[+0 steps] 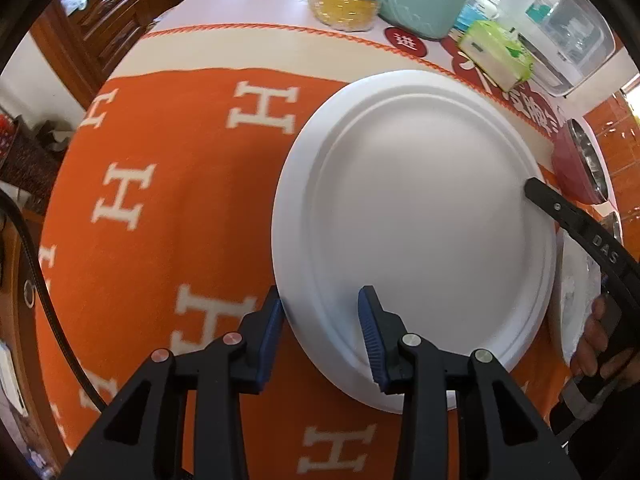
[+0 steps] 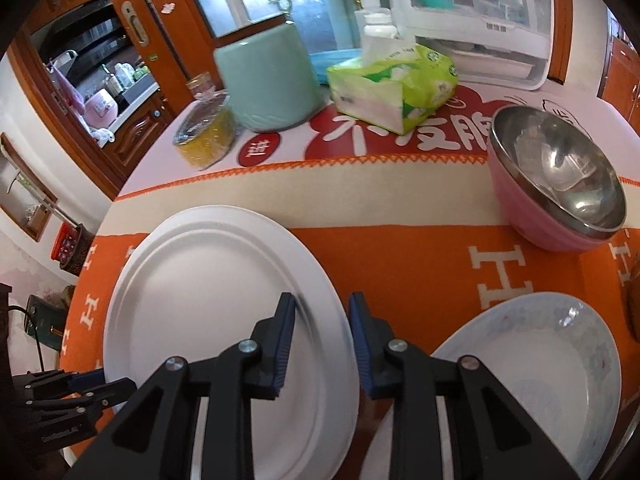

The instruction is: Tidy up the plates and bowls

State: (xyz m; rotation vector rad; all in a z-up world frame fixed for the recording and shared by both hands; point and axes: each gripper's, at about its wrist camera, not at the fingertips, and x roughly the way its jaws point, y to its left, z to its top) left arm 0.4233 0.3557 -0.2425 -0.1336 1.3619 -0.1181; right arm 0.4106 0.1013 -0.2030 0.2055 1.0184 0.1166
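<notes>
A large white plate (image 1: 416, 216) lies on the orange cloth; it also shows in the right wrist view (image 2: 216, 304). My left gripper (image 1: 320, 334) is open, its fingers astride the plate's near-left rim, one outside and one over the plate. My right gripper (image 2: 320, 344) is open, its fingers astride the plate's right rim. A white patterned plate (image 2: 544, 376) lies to the right. A pink bowl (image 2: 536, 216) with a steel bowl (image 2: 568, 168) nested inside stands at the far right.
An orange cloth with white H letters (image 1: 168, 208) covers the table. At the back stand a yellow tin (image 2: 208, 136), a pale green canister (image 2: 268, 80), a tissue pack (image 2: 396, 84) and a white appliance (image 2: 476, 20).
</notes>
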